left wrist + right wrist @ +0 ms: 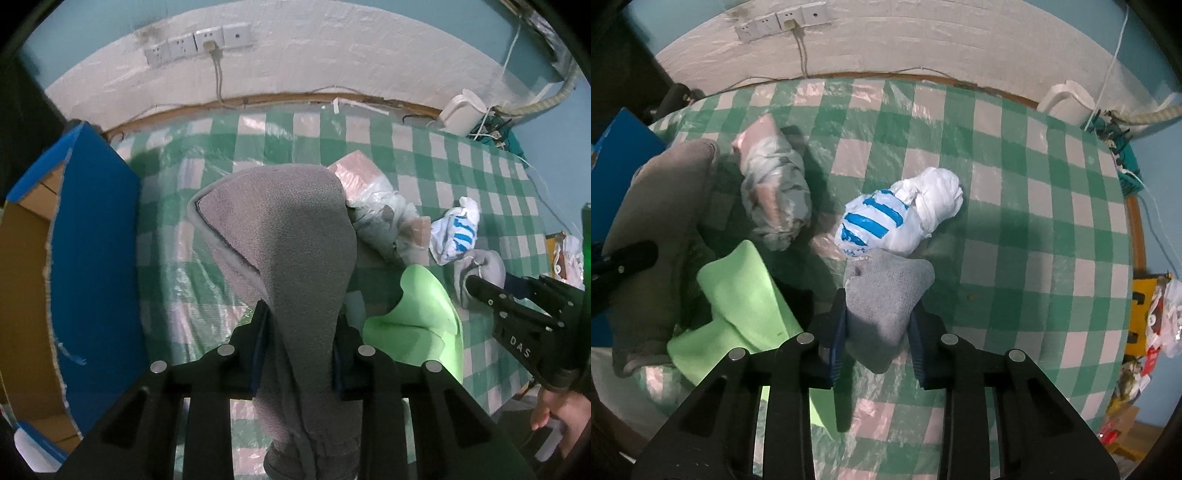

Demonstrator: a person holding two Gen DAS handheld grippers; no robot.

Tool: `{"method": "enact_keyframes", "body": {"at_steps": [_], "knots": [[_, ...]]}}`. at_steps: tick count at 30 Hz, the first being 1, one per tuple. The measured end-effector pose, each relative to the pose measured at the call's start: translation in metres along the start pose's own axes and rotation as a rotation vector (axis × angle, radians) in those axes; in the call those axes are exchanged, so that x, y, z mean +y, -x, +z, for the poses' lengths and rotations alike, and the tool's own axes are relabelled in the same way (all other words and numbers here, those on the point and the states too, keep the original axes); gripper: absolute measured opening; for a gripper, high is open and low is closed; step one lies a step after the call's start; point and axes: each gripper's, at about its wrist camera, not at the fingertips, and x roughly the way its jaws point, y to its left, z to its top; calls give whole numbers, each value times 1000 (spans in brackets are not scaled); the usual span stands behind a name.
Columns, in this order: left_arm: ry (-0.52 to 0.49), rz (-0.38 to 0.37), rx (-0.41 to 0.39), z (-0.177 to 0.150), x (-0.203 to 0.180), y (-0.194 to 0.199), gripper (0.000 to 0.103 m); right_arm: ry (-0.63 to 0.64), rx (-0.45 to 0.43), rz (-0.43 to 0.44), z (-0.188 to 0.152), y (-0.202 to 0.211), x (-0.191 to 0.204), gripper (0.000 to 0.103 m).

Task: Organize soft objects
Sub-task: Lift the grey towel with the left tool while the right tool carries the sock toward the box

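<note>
Gray fleece cloth (280, 236) is clamped in the jaws of the left gripper (299, 354), its long axis stretched toward the right gripper (877, 332), whose jaws are closed on the other gray corner, above the tabletop (1015, 221) near its front edge.

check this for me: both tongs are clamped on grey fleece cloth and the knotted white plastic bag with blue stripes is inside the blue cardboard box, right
Not quite. The knotted white plastic bag with blue stripes lies on the green checked tablecloth, as the right wrist view shows. Both tongs are clamped on grey fleece cloth.
</note>
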Motion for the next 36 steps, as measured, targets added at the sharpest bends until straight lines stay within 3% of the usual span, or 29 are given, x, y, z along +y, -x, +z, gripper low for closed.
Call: {"method": "enact_keyframes", "body": {"at_steps": [11,36], "knots": [[-57,56,-113,-15,9,42,28,46,-57,-6,-13,33,0,26],[-89,187,-264,-46,37,103,28,252,-193,67,-14,106,89,26]]}}
